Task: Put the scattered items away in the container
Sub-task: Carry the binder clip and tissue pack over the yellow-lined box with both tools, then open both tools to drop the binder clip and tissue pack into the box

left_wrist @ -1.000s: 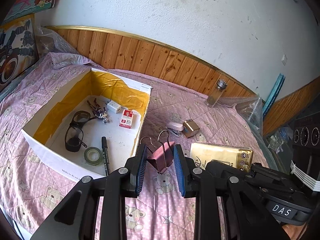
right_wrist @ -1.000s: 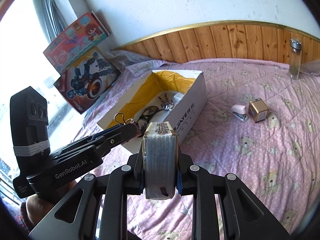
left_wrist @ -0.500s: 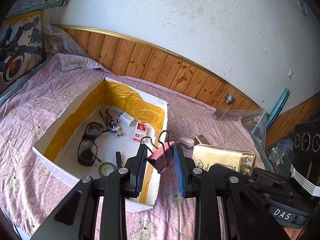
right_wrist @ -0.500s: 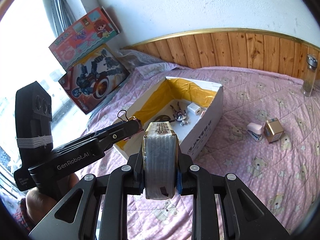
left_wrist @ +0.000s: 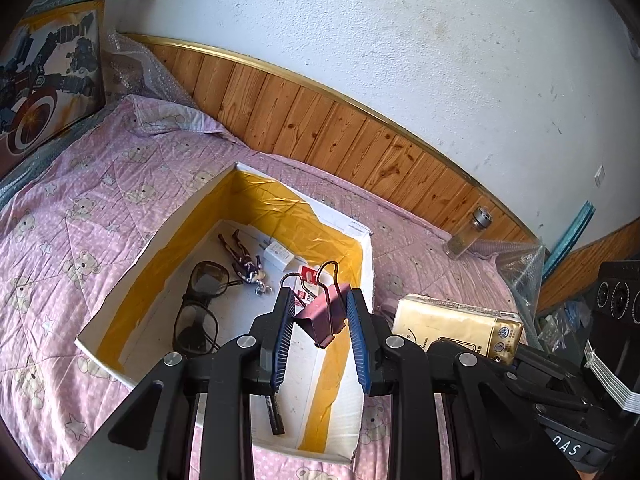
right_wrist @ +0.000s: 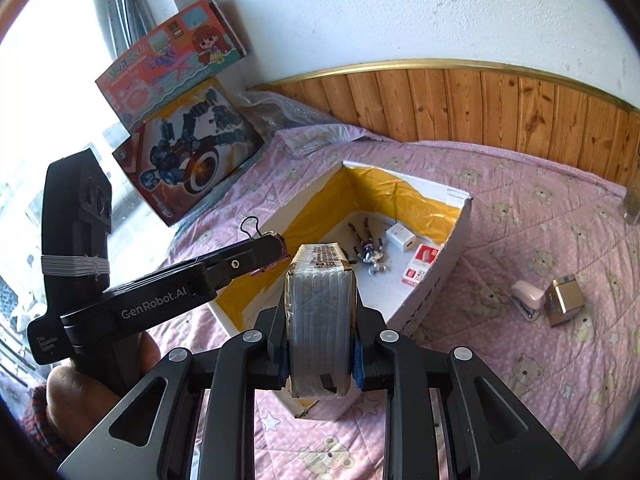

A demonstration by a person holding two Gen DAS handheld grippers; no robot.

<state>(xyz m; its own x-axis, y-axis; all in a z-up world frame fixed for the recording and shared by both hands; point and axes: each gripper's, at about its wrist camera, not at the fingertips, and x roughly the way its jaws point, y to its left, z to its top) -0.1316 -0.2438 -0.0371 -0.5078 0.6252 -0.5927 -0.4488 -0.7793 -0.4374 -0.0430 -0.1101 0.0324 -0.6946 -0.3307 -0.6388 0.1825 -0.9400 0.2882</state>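
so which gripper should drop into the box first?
Left, probably. The left gripper holds the binder clip directly above the box interior. The right gripper, clamping the tissue pack, sits nearer the box's front edge.

Your count, by kind

You have one box (left_wrist: pixel 362 240), one binder clip (left_wrist: pixel 320 314), one wrapped pack (right_wrist: pixel 320 312), one pair of glasses (left_wrist: pixel 200 304), one figurine (left_wrist: pixel 242 258), one charger (left_wrist: pixel 279 256), one red packet (right_wrist: pixel 422 268), what may be one pen (left_wrist: pixel 275 416), one stapler (right_wrist: pixel 528 298), one small cube (right_wrist: pixel 566 300) and one bottle (left_wrist: pixel 468 234).
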